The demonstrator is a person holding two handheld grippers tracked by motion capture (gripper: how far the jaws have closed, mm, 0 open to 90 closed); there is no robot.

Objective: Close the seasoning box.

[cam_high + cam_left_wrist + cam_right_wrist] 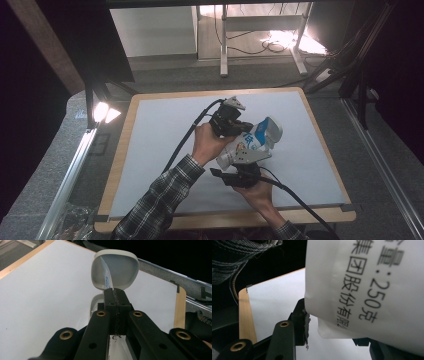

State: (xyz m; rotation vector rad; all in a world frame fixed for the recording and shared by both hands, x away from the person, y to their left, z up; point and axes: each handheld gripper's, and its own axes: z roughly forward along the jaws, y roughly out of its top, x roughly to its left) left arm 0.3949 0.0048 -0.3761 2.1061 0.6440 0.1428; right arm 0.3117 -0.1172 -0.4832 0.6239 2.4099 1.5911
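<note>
A white and blue pouch (256, 136) with black print hangs above the table between both grippers. My left gripper (245, 130) comes from the upper left. In the left gripper view my left gripper (115, 291) has its jaws pressed together on a thin edge of the pouch (117, 267), whose rounded white end stands just beyond. From below, my right gripper (246, 160) holds the pouch body. In the right gripper view the pouch (367, 285) sits between the jaws of my right gripper (332, 327). The left pad (305, 322) touches it and the other jaw is mostly hidden behind it.
The table (165, 130) has a pale grey mat and a wooden rim. A bright lamp (102, 112) stands off its left edge. Metal rails run along both sides, and desk legs (223, 45) with cables stand on the floor beyond the far edge.
</note>
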